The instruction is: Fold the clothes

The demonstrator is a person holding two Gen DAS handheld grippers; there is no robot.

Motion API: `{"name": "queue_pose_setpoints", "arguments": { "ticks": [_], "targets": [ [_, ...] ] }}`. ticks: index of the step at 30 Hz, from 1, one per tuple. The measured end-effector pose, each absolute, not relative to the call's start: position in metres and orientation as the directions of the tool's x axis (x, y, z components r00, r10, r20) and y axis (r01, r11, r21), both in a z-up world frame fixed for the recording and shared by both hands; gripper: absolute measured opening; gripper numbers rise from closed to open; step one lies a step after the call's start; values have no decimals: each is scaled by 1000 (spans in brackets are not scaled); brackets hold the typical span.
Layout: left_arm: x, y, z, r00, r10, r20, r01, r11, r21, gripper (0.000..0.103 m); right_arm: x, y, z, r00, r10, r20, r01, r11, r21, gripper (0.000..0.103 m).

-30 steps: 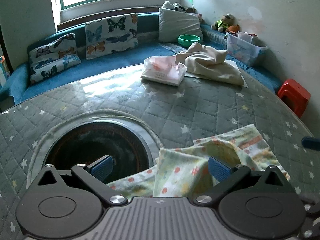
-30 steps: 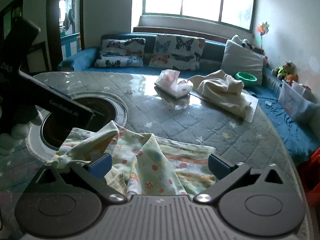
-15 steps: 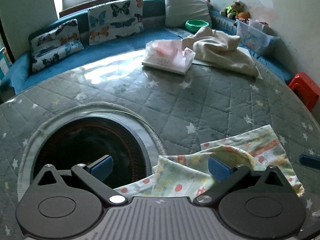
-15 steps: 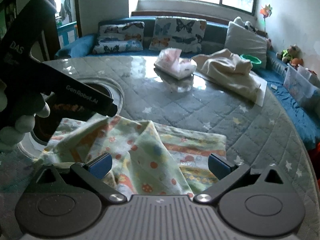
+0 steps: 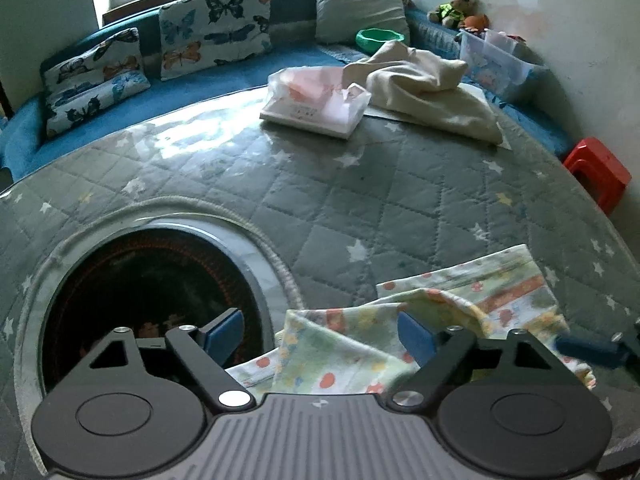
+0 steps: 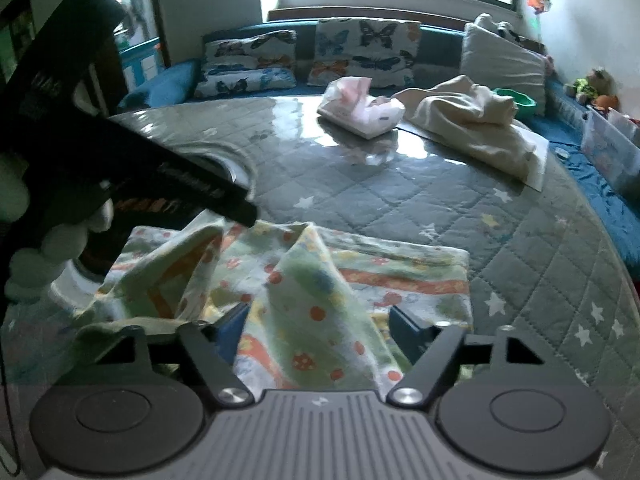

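Note:
A pale green patterned garment (image 5: 472,304) with orange dots and stripes lies crumpled on the grey quilted table (image 5: 360,184); it also shows in the right wrist view (image 6: 320,280). My left gripper (image 5: 320,334) is open, low over the garment's left edge, with cloth lying between its blue pads. My right gripper (image 6: 320,326) is open too, with a raised fold of the garment between its fingers. The left gripper's body (image 6: 120,168) shows at the left of the right wrist view, and a right fingertip (image 5: 588,350) at the right of the left wrist view.
A round dark opening (image 5: 148,296) with a pale rim sits in the table left of the garment. A tissue pack (image 5: 316,100) and a cream cloth (image 5: 432,92) lie at the far side. A blue sofa with cushions (image 5: 216,28) curves behind. A red stool (image 5: 600,172) stands right.
Both grippers have dropped lower and closer to the garment, and their jaws have narrowed slightly. The raised fold now sits between the right fingers.

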State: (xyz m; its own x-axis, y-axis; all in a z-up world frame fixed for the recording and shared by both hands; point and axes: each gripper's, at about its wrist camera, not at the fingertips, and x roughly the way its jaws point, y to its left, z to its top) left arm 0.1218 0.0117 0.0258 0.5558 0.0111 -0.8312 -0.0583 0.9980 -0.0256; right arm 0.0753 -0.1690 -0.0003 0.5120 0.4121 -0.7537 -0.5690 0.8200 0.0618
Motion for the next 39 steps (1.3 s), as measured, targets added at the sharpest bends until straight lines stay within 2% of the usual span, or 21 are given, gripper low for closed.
{"name": "queue_pose_setpoints", "arguments": {
  "ticks": [3,5,7,10,13,23,28,30,32,33,35,36,37,38,39],
  "targets": [
    [123,8,20,533,1,-846,-46,999,-28,71,72,-169,-2,491,418,-765,-582,811,70,47],
    [121,10,17,517,-15,-856,-41,998,-42,57,69,-172,-3,488,411,-770,-583,810,63,30],
    [116,12,17,514,-33,-857,-28,998,-56,38,66,-176,-2,490,407,-771,-584,810,57,20],
    [104,16,19,516,-58,-855,-8,997,-73,17,59,-185,0,506,399,-765,-579,814,41,10],
    [83,19,28,541,-76,-837,18,997,-79,7,49,-198,5,531,392,-752,-568,822,28,6],
    [-13,45,46,599,-136,-789,60,990,-125,3,2,-244,20,590,367,-719,-518,855,11,5],
    [-55,58,23,545,-127,-829,52,992,-118,3,-19,-262,11,562,336,-756,-500,866,13,5],
    [-62,67,16,517,-134,-845,34,990,-137,3,-23,-272,11,568,334,-752,-485,874,23,10],
    [-56,69,23,541,-121,-833,16,991,-134,6,-18,-276,14,581,336,-741,-456,889,45,24],
    [-52,70,27,555,-113,-824,8,991,-131,11,-15,-278,16,588,337,-736,-442,895,57,29],
    [-44,71,36,582,-97,-807,-9,992,-126,25,-8,-275,19,603,349,-717,-431,899,75,62],
    [-40,71,40,596,-89,-798,-17,992,-124,48,-7,-274,17,608,352,-712,-432,899,74,64],
    [-36,71,44,609,-81,-789,-26,992,-121,59,-3,-270,16,608,355,-710,-437,896,74,68],
    [-33,71,44,613,-78,-786,-28,992,-121,60,1,-266,14,607,358,-710,-443,894,73,74],
    [-30,71,42,614,-78,-786,-29,992,-122,67,4,-263,10,602,359,-713,-442,894,77,76]
  ]
}}
